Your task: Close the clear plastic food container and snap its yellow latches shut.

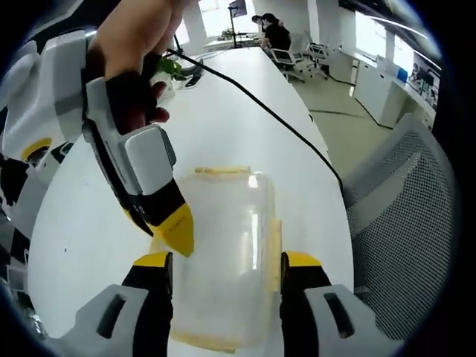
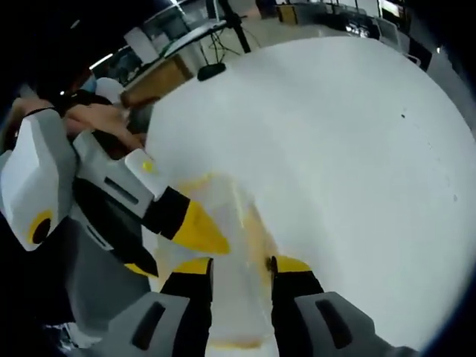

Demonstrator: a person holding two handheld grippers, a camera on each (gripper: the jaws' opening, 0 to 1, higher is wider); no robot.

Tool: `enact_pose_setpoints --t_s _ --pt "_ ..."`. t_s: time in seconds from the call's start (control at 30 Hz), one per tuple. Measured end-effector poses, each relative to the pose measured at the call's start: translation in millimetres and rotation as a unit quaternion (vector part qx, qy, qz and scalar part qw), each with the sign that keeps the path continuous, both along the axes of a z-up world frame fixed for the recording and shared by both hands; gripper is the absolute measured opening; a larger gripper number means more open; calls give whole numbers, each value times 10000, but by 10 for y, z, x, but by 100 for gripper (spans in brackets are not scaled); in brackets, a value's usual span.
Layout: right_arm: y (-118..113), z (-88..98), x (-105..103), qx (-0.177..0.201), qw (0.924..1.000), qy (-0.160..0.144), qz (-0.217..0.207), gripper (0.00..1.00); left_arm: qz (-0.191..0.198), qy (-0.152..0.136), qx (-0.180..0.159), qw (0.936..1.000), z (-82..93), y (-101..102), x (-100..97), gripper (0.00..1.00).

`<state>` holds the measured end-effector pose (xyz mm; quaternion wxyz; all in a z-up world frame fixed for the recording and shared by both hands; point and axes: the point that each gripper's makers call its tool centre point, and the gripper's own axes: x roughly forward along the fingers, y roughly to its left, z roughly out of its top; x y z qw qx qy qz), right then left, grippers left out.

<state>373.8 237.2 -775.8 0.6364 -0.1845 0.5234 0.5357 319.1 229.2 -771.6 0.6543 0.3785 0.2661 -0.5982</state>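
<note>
Left gripper view: container (image 1: 227, 253) lies flat on the white surface (image 1: 245, 119), lid on, low centre. Left gripper (image 1: 227, 268) has jaws spread, one tip on each long side of the box, close to or touching its walls; can't tell if they squeeze. Yellow latches: one on the far short edge at 12 o'clock (image 1: 222, 171), one along the right side by the right jaw tip, one at the near edge at 6.

Right gripper (image 1: 177, 229) comes in from 10 o'clock, held by a hand (image 1: 137, 44); its yellow tip sits at the box's left edge, just above the left jaw tip. A black cable (image 1: 260, 108) runs across the surface toward 1 o'clock. Mesh chair (image 1: 405, 223) at 3 o'clock.

Right gripper view: right gripper (image 2: 239, 266) jaws parted, a narrow gap between the tips, over the container (image 2: 234, 223) edge with a yellow latch showing between them; grip not clear. Left gripper (image 2: 197, 227) enters from 9 o'clock, yellow tip against the box.
</note>
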Motion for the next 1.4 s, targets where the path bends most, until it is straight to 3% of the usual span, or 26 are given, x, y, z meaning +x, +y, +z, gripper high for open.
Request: enact_pose_setpoints --t_s 0.27,0.53,0.77,1.4 --pt "23 0 -7 0 9997 119 233 26 31 -46 -127 9999 3 5 10 56" --pt "47 -7 -50 -327 9979 406 379 23 54 -87 -170 9998 0 -21 3 55" --pt "60 -18 -11 -494 9974 287 431 23 176 -97 -209 9996 9 -37 15 53" --pt "4 4 -3 -269 9985 246 420 27 43 -158 -173 9997 19 -44 -11 57"
